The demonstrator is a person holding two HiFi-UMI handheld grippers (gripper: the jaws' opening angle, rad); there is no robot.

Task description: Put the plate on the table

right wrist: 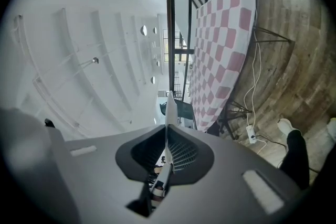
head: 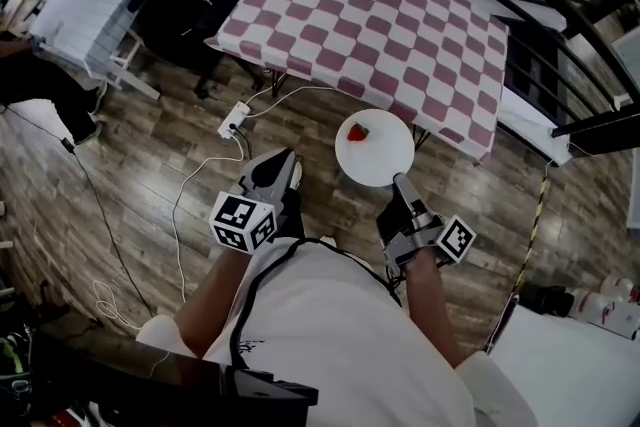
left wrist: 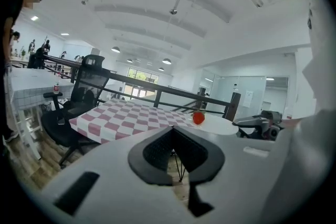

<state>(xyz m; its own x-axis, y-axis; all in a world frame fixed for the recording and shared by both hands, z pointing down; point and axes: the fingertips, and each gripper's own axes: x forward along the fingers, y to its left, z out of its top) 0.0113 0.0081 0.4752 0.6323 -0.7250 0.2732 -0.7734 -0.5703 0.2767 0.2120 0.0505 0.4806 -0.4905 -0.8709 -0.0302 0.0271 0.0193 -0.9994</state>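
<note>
The plate point(head: 375, 150) is white and round, with a small red fruit point(head: 358, 131) on it. It is up in the air over the floor point(head: 150, 195), just in front of the table's point(head: 380, 15) near edge and closer to its right corner. It is not on the table yet.

The right gripper point(head: 402, 183) is pinching the plate by the rim on the side next to the person. The left gripper point(head: 285, 165) has its jaws pressed together with nothing in them. It hangs beside the plate and does not touch it.

I think the job now is to carry the plate over the checked cloth and put it down. The plate should stay flat, or the fruit may roll off. It should go in well past the edge, so it cannot tip onto the floor. It should come down slowly until its bottom sits on the cloth. Only then should the right jaws let go.
</note>
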